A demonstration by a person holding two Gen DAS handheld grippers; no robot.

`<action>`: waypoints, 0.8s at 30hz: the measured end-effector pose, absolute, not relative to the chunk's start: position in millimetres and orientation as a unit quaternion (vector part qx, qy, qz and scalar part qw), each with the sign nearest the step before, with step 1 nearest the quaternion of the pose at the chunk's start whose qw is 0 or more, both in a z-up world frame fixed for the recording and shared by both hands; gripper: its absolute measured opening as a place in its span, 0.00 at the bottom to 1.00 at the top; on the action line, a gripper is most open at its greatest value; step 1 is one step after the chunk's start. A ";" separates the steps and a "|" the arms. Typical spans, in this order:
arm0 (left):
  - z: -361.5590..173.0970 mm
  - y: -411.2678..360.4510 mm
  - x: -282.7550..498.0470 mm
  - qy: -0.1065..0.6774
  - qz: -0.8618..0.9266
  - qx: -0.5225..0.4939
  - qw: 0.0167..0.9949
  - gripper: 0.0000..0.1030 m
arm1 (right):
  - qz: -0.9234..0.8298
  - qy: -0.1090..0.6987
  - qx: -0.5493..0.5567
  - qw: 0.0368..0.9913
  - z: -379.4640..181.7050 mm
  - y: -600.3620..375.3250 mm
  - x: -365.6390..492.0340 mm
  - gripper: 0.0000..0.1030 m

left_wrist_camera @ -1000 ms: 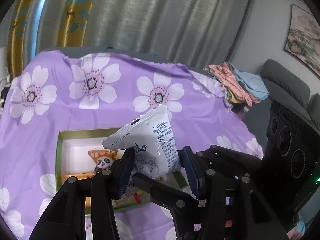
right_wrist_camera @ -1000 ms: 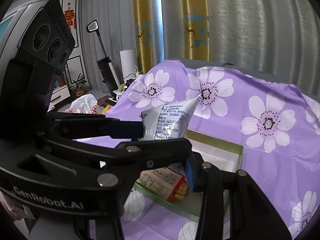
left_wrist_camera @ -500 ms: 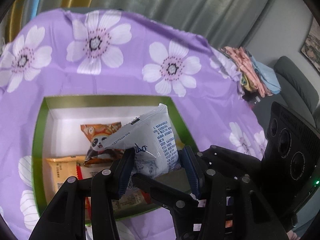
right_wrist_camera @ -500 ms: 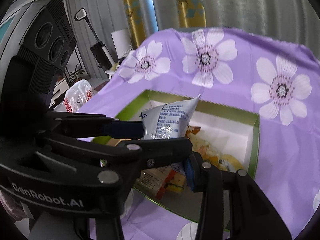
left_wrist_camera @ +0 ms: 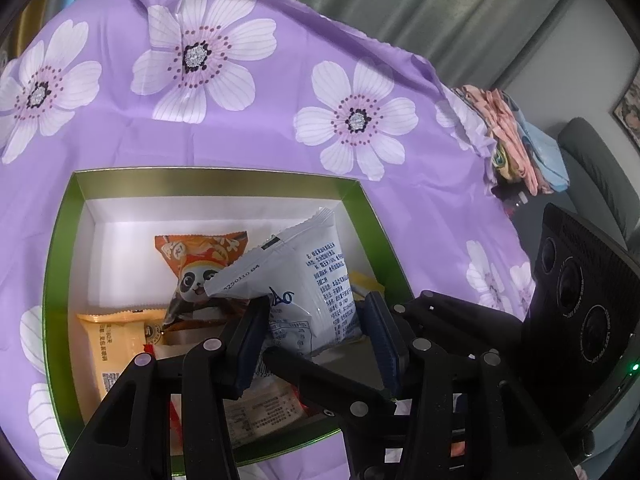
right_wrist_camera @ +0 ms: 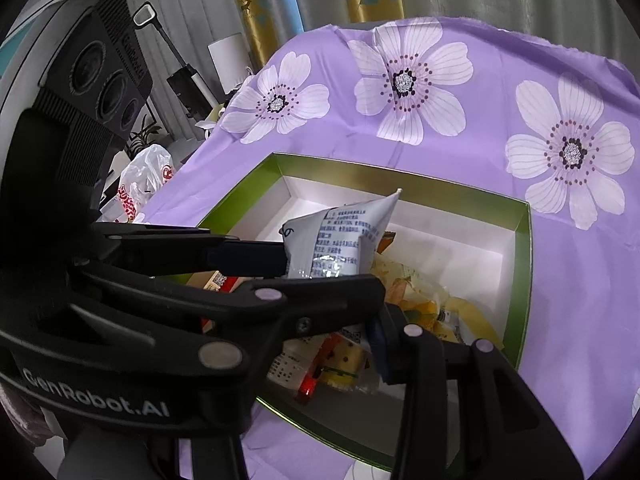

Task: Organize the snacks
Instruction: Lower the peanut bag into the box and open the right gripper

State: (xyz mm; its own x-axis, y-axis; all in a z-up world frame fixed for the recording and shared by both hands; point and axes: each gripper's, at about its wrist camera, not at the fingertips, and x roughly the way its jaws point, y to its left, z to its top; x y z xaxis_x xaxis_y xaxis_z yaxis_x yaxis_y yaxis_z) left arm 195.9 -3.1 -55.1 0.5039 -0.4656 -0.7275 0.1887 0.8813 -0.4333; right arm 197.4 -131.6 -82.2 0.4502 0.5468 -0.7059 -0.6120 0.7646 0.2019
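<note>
A white snack packet [left_wrist_camera: 298,280] with blue print is held above a green box [left_wrist_camera: 64,240] with a white inside. My left gripper [left_wrist_camera: 316,320] is shut on the packet's lower part. In the right wrist view the same packet [right_wrist_camera: 340,240] shows with the left gripper's fingers [right_wrist_camera: 248,258] across it. Of my right gripper only the blue pad [right_wrist_camera: 378,346] of one finger shows, so its jaw state is unclear. The box [right_wrist_camera: 520,264] holds an orange panda packet [left_wrist_camera: 200,264], a yellow packet [left_wrist_camera: 112,352] and several others.
The box sits on a purple cloth with white flowers [left_wrist_camera: 240,92]. Folded clothes [left_wrist_camera: 520,140] lie past the cloth's right edge. A plastic bag [right_wrist_camera: 142,184] and a vacuum [right_wrist_camera: 176,64] stand on the floor to the left.
Both grippers have moved forward and down with the white packet, from above the box's near edge to low over its contents. The box now fills much of both views.
</note>
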 end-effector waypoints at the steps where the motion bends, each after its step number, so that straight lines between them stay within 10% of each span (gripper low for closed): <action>1: -55.4 -2.8 196.1 0.460 -0.191 -0.150 0.854 0.49 | 0.341 0.399 -0.040 0.850 -82.5 -131.7 197.5 0.42; 24: -59.1 -3.2 199.8 0.466 -0.188 -0.148 0.852 0.49 | 0.340 0.407 -0.036 0.847 -84.6 -131.7 200.0 0.43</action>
